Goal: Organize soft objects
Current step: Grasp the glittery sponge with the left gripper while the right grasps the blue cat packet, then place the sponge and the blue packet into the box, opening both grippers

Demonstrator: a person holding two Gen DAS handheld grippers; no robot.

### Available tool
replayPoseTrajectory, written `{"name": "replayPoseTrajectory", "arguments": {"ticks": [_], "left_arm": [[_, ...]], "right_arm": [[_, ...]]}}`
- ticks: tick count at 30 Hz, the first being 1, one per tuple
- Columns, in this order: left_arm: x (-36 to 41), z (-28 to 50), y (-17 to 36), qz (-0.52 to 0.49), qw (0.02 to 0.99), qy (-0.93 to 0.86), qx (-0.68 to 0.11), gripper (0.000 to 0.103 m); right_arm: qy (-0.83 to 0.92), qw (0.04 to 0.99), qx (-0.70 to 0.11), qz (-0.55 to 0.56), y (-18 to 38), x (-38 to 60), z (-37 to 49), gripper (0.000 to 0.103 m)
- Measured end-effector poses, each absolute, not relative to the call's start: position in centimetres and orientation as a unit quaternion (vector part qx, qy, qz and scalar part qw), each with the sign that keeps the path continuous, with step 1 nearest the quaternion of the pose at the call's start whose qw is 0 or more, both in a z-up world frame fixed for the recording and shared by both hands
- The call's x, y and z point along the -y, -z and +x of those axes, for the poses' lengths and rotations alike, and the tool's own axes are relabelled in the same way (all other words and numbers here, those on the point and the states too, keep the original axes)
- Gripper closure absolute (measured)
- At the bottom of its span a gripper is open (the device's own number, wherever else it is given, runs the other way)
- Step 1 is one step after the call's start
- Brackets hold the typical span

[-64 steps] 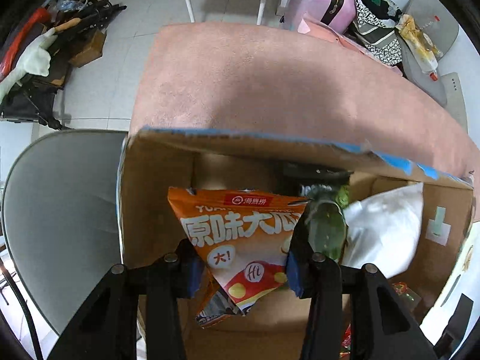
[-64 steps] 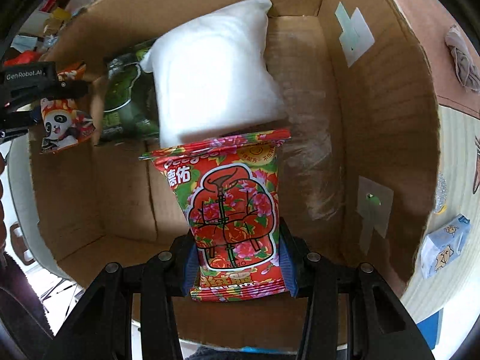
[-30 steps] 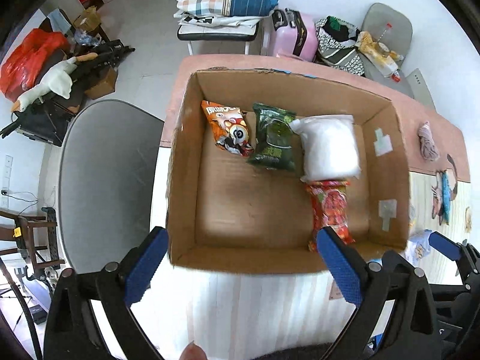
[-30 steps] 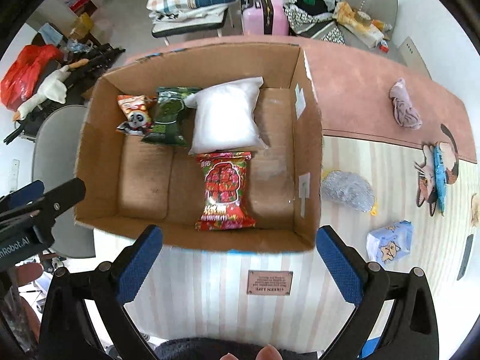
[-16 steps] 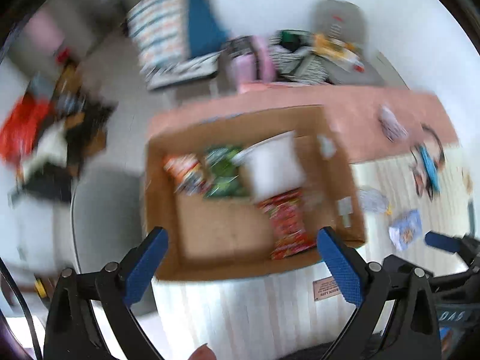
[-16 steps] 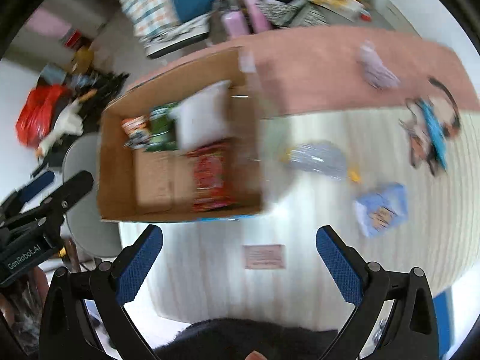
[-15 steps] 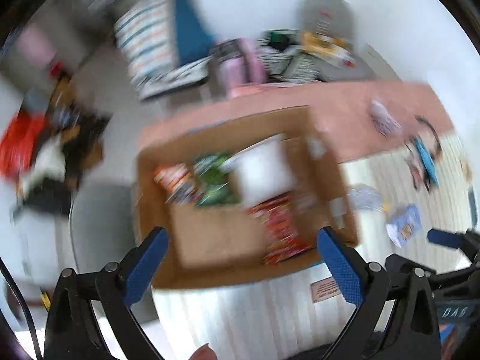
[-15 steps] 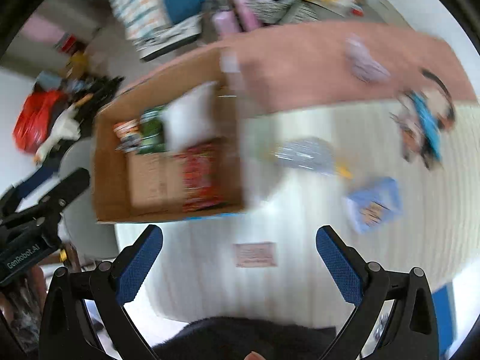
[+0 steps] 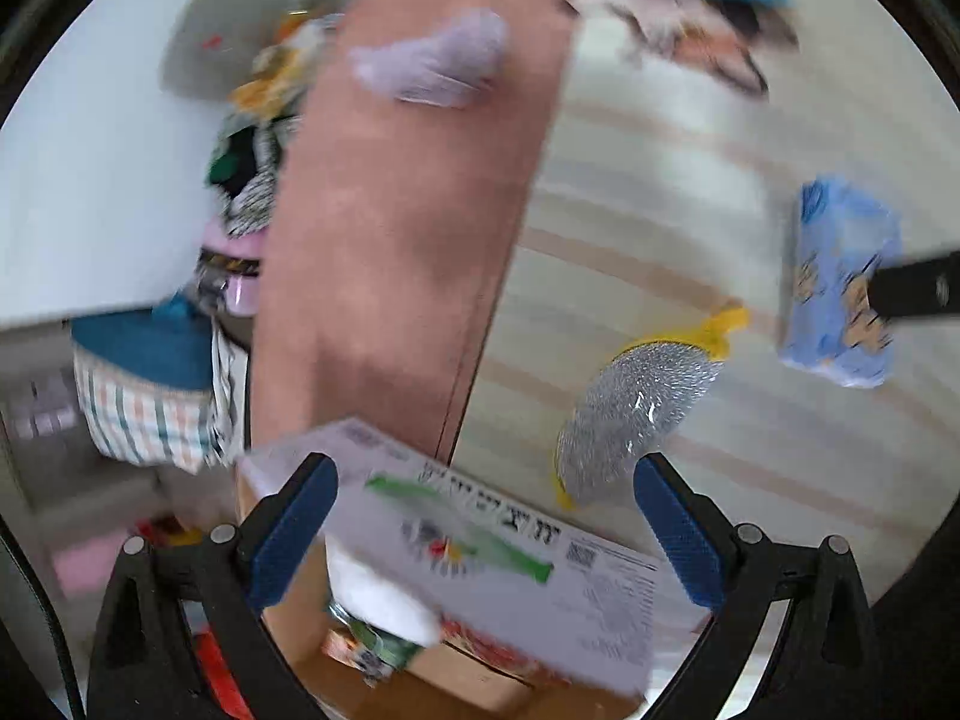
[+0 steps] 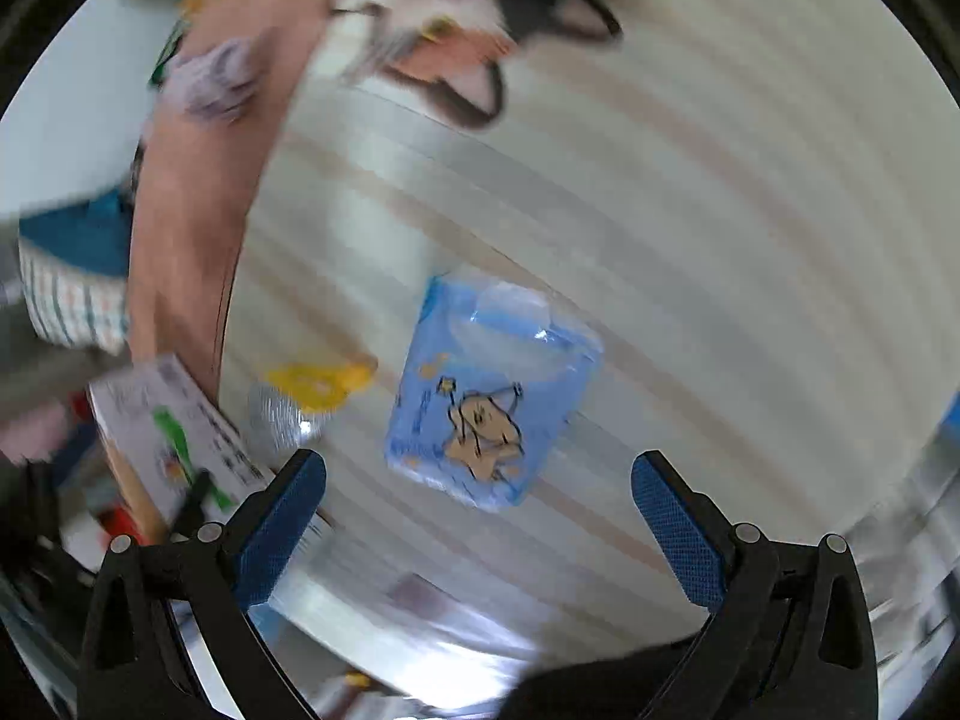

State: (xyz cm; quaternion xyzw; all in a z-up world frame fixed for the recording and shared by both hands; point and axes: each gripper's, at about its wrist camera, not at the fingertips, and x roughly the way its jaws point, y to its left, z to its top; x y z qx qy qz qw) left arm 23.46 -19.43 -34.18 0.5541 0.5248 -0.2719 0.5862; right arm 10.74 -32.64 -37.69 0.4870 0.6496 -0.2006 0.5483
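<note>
Both views are motion-blurred. My right gripper (image 10: 480, 516) is open and empty, just above a blue tissue pack with a cartoon print (image 10: 492, 390) on the striped mat. My left gripper (image 9: 480, 531) is open and empty over the near wall of the cardboard box (image 9: 492, 546); snack bags and a white pouch (image 9: 378, 606) lie inside. A silver mesh bag with yellow ends (image 9: 636, 402) lies beyond the box and shows in the right wrist view (image 10: 282, 414). The blue pack (image 9: 840, 282) shows at the right of the left view. A lilac cloth (image 9: 438, 60) lies on the pink tabletop.
A cat-shaped item with a blue part (image 10: 456, 42) lies at the far end of the mat (image 10: 690, 192). The box wall (image 10: 174, 444) is at the right view's lower left. Bags and a checked cushion (image 9: 150, 402) sit beyond the pink table (image 9: 384, 228).
Both grippers let go of their snack bags in the box, pulled back open, then swung right. The right gripper now hangs over the blue pack; the left is over the box wall.
</note>
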Motion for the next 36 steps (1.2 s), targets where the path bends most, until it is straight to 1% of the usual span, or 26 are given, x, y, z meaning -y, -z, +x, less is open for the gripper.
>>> {"name": "replayPoseTrajectory", "arguments": {"ticks": [2,3,4,8,9,10,15,17,18,19,20,21,22,23,26,27,28,31,33,36], "left_arm": [[19.7,23.4,35.9,0.57,0.562,0.281,-0.529,0.002],[19.7,23.5,36.8,0.575,0.549,0.284,-0.536,0.002],[19.7,23.5,37.5,0.58,0.54,0.284,-0.54,0.002],[19.5,23.6,39.7,0.59,0.509,0.294,-0.554,0.002],[19.6,23.5,40.1,0.589,0.499,0.302,-0.559,0.002],[19.8,23.4,40.4,0.587,0.495,0.308,-0.562,0.002],[20.2,23.5,42.0,0.588,0.479,0.311,-0.572,0.002],[20.2,24.1,42.5,0.572,0.479,0.308,-0.59,0.002],[20.1,24.6,42.7,0.555,0.481,0.307,-0.606,0.009],[20.0,25.1,42.8,0.535,0.483,0.305,-0.623,0.024],[19.8,25.7,42.9,0.513,0.485,0.302,-0.641,0.031],[19.6,26.2,42.9,0.491,0.487,0.297,-0.659,0.036],[19.3,26.9,42.8,0.457,0.492,0.291,-0.682,0.046],[19.1,27.3,42.8,0.437,0.495,0.289,-0.693,0.05],[18.2,28.0,42.6,0.39,0.517,0.272,-0.712,0.052],[18.0,28.0,42.6,0.378,0.523,0.27,-0.714,0.053],[17.7,28.0,42.4,0.367,0.531,0.269,-0.715,0.054],[17.2,27.4,41.4,0.344,0.552,0.27,-0.71,0.056],[16.5,27.7,40.0,0.321,0.57,0.269,-0.707,0.056],[15.0,28.3,36.4,0.268,0.613,0.261,-0.696,0.056]], "right_arm": [[0.212,0.533,-0.639,0.513,39.4,32.9,10.6,0.004],[0.216,0.53,-0.635,0.519,40.0,33.0,10.7,0.008],[0.223,0.528,-0.632,0.522,40.6,33.0,10.9,0.015],[0.238,0.53,-0.659,0.478,42.1,32.2,12.5,0.029],[0.237,0.537,-0.667,0.46,42.0,32.0,12.8,0.04],[0.23,0.542,-0.674,0.445,41.9,31.8,13.3,0.043],[0.21,0.548,-0.722,0.365,41.9,32.4,13.2,0.044],[0.206,0.546,-0.732,0.352,42.0,32.6,13.1,0.043],[0.207,0.548,-0.734,0.343,42.0,32.6,13.1,0.041],[0.211,0.55,-0.735,0.337,42.0,32.7,13.1,0.039],[0.214,0.552,-0.734,0.332,42.0,32.6,13.0,0.039],[0.214,0.552,-0.734,0.332,42.2,32.5,13.0,0.038],[0.213,0.549,-0.736,0.334,42.5,32.3,12.8,0.038],[0.212,0.547,-0.736,0.337,42.7,32.1,12.8,0.038],[0.216,0.553,-0.74,0.315,42.7,31.3,12.8,0.038],[0.218,0.556,-0.741,0.308,42.7,30.8,13.0,0.041],[0.219,0.561,-0.741,0.298,42.6,30.4,13.1,0.049],[0.212,0.571,-0.741,0.283,42.0,28.8,13.6,0.061],[0.207,0.578,-0.74,0.274,41.4,28.2,13.9,0.066],[0.194,0.595,-0.733,0.266,39.5,27.2,14.1,0.067]]}}
